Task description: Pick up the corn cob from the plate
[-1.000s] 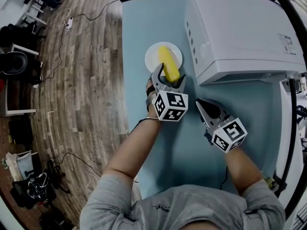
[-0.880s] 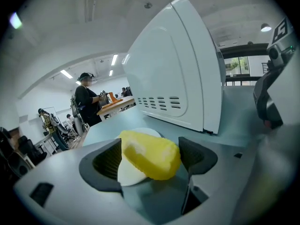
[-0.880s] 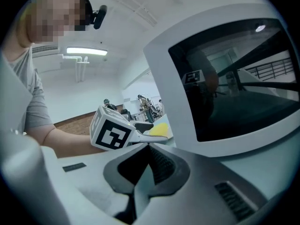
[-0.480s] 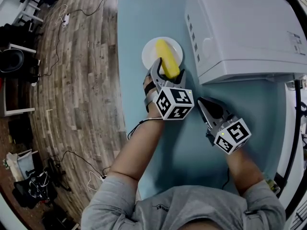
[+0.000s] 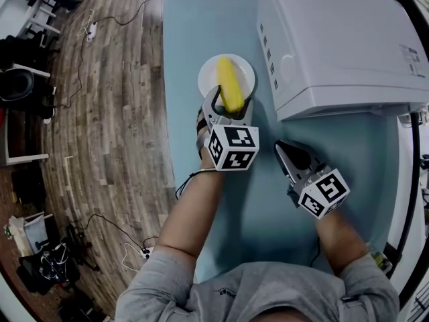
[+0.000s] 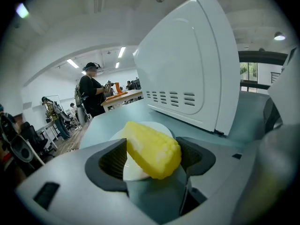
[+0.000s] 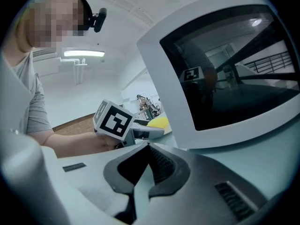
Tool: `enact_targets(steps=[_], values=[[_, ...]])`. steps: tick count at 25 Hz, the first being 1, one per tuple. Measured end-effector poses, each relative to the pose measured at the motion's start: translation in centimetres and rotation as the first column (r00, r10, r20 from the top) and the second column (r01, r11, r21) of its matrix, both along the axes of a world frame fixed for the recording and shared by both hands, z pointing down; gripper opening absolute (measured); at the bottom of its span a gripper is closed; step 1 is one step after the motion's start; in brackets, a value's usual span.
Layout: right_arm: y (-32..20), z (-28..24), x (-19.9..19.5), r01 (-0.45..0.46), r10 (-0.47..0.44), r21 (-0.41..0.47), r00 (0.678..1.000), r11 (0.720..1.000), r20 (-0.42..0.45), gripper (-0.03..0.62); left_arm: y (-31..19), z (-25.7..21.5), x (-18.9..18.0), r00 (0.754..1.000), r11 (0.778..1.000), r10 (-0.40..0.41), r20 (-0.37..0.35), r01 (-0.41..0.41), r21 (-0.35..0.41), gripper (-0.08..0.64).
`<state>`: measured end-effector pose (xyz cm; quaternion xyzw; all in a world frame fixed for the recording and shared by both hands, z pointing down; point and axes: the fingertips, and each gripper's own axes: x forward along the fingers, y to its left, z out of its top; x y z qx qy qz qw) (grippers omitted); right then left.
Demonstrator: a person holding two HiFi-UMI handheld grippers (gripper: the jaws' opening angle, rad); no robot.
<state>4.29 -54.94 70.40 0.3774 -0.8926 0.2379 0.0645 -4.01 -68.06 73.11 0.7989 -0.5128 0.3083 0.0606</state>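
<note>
We are starting at the left claw (image 6: 153, 156). Its jaws are closing as we speak, with the near end of the corn cob (image 6: 151, 146) sitting right between the two dark pads (image 6: 112, 161). The pads are hugging both sides of the cob, but from this angle we cannot be sure they are actually pressing on it.

The cob is lying lengthwise across the white plate (image 5: 206, 79), yellow and plain to see from the head view. The claw's marker cube (image 5: 234, 147) is riding just behind the jaws, with a bare forearm trailing back toward us.

Moving outward, the plate is sitting on the pale blue surface (image 5: 191, 32), just beside the big white appliance (image 5: 335, 39).

Over on the other side, the right claw (image 7: 145, 165) is clenched on nothing, its jaws brought together. It is pointing at the surface in front of the appliance, off to the side of the plate. Beyond the surface's left edge we are seeing wooden floor (image 5: 114, 113).
</note>
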Motion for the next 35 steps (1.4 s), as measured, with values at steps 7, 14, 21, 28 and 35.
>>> enact_targets(steps=[7, 14, 21, 28, 35], values=[[0.6, -1.0, -0.4, 0.008, -0.008, 0.001, 1.0, 1.0, -0.009, 0.009, -0.3, -3.5, -2.0, 0.958, 0.999, -0.04, -0.283, 0.033, -0.027, 0.262], [1.6, -2.4, -0.2, -0.003, 0.002, -0.018, 1.0, 1.0, -0.027, 0.009, -0.4, -5.2, -5.6, 0.747, 0.984, -0.167, -0.643, 0.087, -0.155, 0.252], [2.5, -5.6, -0.2, -0.014, 0.014, 0.009, 0.999, 1.0, -0.042, 0.009, 0.6, -9.1, -8.0, 0.498, 0.975, -0.215, -0.84, 0.061, -0.214, 0.249], [2.6, -13.8, -0.7, -0.059, 0.061, 0.108, 0.998, 0.992, -0.017, 0.009, 1.5, -22.5, -10.6, 0.418, 0.998, -0.048, -0.907, -0.004, -0.055, 0.249], [2.8, -26.0, -2.3, -0.102, 0.103, 0.274, 0.995, 0.956, 0.011, 0.009, 4.2, -38.7, -14.0, 0.437, 0.989, 0.141, -0.888, -0.034, 0.141, 0.249]])
